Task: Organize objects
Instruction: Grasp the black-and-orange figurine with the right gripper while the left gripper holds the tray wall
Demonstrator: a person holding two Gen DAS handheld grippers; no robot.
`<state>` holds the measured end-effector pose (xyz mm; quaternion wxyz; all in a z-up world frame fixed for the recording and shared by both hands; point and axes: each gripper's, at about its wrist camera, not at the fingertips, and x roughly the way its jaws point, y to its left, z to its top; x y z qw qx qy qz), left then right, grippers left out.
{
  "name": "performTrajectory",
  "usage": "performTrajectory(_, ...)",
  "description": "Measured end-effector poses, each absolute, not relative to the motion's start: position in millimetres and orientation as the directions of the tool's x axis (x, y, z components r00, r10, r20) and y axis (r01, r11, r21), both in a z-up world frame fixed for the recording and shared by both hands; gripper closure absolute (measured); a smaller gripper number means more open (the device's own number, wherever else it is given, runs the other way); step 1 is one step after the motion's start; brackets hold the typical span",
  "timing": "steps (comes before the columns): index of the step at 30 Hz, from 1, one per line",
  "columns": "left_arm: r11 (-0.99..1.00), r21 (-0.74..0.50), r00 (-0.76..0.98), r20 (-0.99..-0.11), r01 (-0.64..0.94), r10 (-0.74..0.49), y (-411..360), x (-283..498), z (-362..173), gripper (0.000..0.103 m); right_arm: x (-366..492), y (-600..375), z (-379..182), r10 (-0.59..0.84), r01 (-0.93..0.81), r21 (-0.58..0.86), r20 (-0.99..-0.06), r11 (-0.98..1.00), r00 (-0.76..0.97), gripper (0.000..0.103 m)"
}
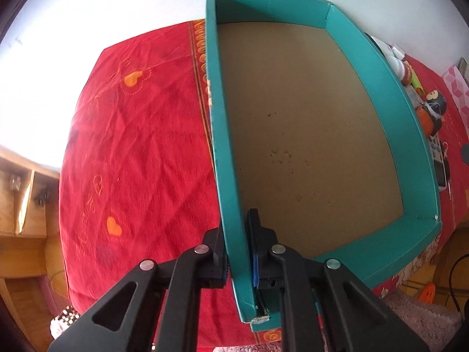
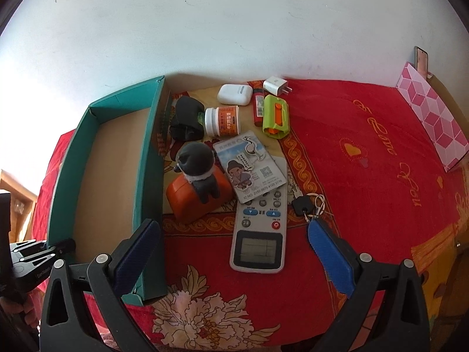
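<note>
Leftmost, the left gripper (image 1: 237, 252) is clamped on the near long wall of the teal box (image 1: 378, 88), one finger outside and one inside. That box sits on the red cloth (image 1: 132, 146), still empty, its brown floor bare. It looks like thin card: light, fairly stiff along the rim but apt to flex or tear at the split near corner, so a hold low on a wall, near a corner fold, seems safest.

Just right of the box lies the clutter to be sorted: a black pouch (image 2: 187, 117), a toy figure (image 2: 196, 176) on an orange base, a white jar (image 2: 222, 120), a card (image 2: 249, 164) overlapping the remote control (image 2: 259, 231), an earbud case (image 2: 234, 94), a green and orange tool (image 2: 275, 117), a charger plug (image 2: 274, 86) and keys (image 2: 307, 205). The remote is rigid and smooth; pinching across its narrow sides would probably hold best.

Over it hangs the right gripper (image 2: 234, 252), fingers wide apart, holding nothing.
</note>
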<state>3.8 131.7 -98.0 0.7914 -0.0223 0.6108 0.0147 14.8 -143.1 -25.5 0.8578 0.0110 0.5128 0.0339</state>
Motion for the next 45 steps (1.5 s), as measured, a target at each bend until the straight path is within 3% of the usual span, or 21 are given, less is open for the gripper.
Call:
performTrajectory(10,1.0,-0.001,0.25,-0.968,-0.026,0.005,114,-7,-95,0.087,44,-135,-27,0.089,-0.143,0.022,-0.869,0.99,0.487,0.002)
performTrajectory(16,0.99,-0.081,0.223,-0.973,-0.115,-0.054,122,-13,-99,0.081,65,-130,-37,0.164,-0.211,0.077,-0.886,0.974,0.434,0.02)
performTrajectory(27,0.987,-0.029,0.213,-0.977,-0.156,0.005,109,-2,-100,0.078,85,-124,-51,0.246,-0.338,0.118,-0.897,0.934,0.366,0.046)
performTrajectory(32,0.974,-0.026,0.207,-0.978,-0.226,0.022,112,0,-102,0.067,85,-119,-51,0.285,-0.41,0.126,-0.891,0.903,0.354,0.055)
performTrajectory(41,0.962,-0.023,0.218,-0.975,-0.271,0.038,127,-14,-106,0.062,90,-122,-54,0.342,-0.448,0.181,-0.887,0.876,0.311,0.058)
performTrajectory(45,0.96,-0.035,0.228,-0.973,-0.278,0.03,125,-24,-103,0.067,87,-122,-51,0.337,-0.445,0.168,-0.88,0.88,0.335,0.066)
